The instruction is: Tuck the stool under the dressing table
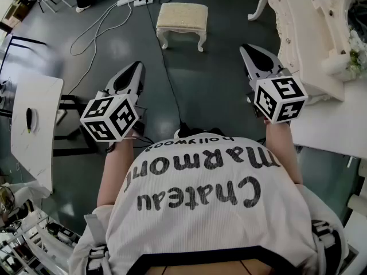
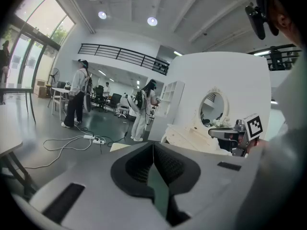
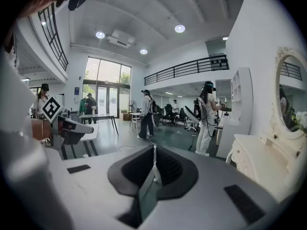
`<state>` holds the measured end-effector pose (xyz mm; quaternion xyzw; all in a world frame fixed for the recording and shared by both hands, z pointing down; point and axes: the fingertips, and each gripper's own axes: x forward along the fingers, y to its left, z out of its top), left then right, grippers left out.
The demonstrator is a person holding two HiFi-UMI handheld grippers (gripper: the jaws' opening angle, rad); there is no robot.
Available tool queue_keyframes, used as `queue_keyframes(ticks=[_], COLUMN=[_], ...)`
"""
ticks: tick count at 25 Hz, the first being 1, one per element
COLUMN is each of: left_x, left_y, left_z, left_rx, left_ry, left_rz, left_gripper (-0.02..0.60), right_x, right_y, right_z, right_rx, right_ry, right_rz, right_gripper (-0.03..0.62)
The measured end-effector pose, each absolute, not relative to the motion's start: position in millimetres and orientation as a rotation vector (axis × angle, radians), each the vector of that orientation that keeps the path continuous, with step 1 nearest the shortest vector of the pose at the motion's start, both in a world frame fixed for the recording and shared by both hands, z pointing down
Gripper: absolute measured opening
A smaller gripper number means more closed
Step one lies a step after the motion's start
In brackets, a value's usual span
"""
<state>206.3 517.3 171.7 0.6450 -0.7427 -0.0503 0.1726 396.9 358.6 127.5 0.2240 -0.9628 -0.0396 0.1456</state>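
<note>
A person in a white printed top stands on the dark grey floor (image 1: 221,82) of a tall, open hall, a hand-held gripper in each hand, both held out in front at roughly the same height. The left hand-held gripper (image 1: 138,66) has its jaws pressed together with nothing between them. The right hand-held gripper (image 1: 244,48) is likewise closed and empty. The cream upholstered stool (image 1: 182,22) stands on its curved white legs in the open floor ahead of the person, well apart from the ornate white dressing table (image 1: 307,44), which stands at the right with its oval mirror (image 3: 290,99). White cables and a power strip (image 1: 135,0) trail across the floor just left of the stool, and a plain white desk (image 1: 35,125) on black legs sits at the far left. Beyond, several people (image 3: 207,116) stand among office chairs and desks under a railed balcony (image 2: 122,56), with round ceiling lights (image 3: 180,28) overhead and daylight coming through tall glazed doors (image 3: 106,94) at the far end of the room.
</note>
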Motion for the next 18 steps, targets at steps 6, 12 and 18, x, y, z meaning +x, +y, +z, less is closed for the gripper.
queue_keyframes(ticks=[6, 12, 18], left_x=[195, 174, 157], left_y=[519, 525, 531], left_z=[172, 175, 170], left_rx=[1.829, 1.814, 1.891], left_ry=[-2.112, -2.116, -2.083], left_rz=[-0.143, -0.156, -0.204], left_gripper=[0.023, 0.023, 0.023], right_x=[388, 373, 344], right_y=[359, 361, 367], right_z=[129, 136, 133], right_rx=[0.643, 0.641, 0.631], right_ry=[-2.769, -2.754, -2.793], right_rz=[-0.119, -0.104, -0.085], right_gripper=[0.037, 0.037, 0.037])
